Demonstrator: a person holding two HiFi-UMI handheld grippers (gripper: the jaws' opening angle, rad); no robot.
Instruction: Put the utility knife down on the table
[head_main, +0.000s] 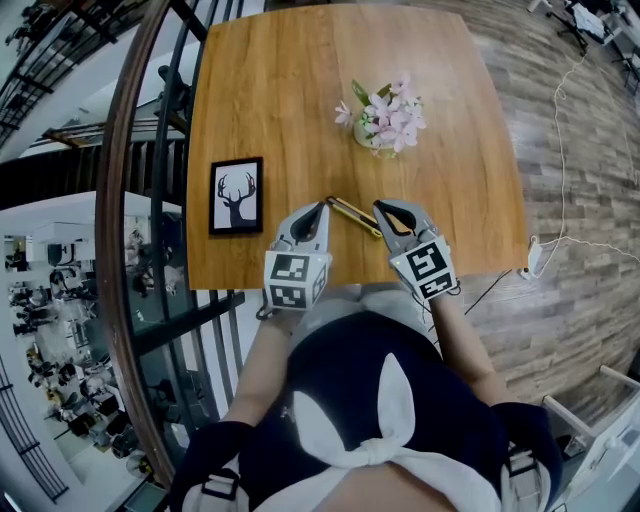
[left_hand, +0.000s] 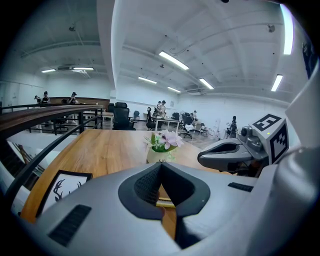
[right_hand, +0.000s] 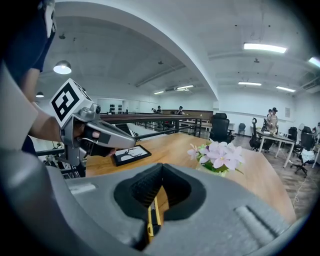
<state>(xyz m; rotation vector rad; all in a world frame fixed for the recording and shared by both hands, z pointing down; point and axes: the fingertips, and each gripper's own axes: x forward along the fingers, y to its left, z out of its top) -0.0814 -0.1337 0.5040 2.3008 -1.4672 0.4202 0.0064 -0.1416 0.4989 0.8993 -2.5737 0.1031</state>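
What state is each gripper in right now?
Left gripper: fingers shut, nothing clearly gripped.
Right gripper: fingers shut on the yellow utility knife.

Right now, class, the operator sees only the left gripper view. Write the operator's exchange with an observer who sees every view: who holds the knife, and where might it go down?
Operator: Past my shut jaws I glimpse the knife. Who holds it?
Observer: The right gripper is shut on it, as its own view shows.
Operator: How does it lie?
Observer: In the head view it slants from the right gripper's tips towards the left gripper, ending beside its tip.
Operator: Where is there room?
Observer: The table ends just behind the knife, under both grippers' cubes. Setting it down further ahead looks safer.
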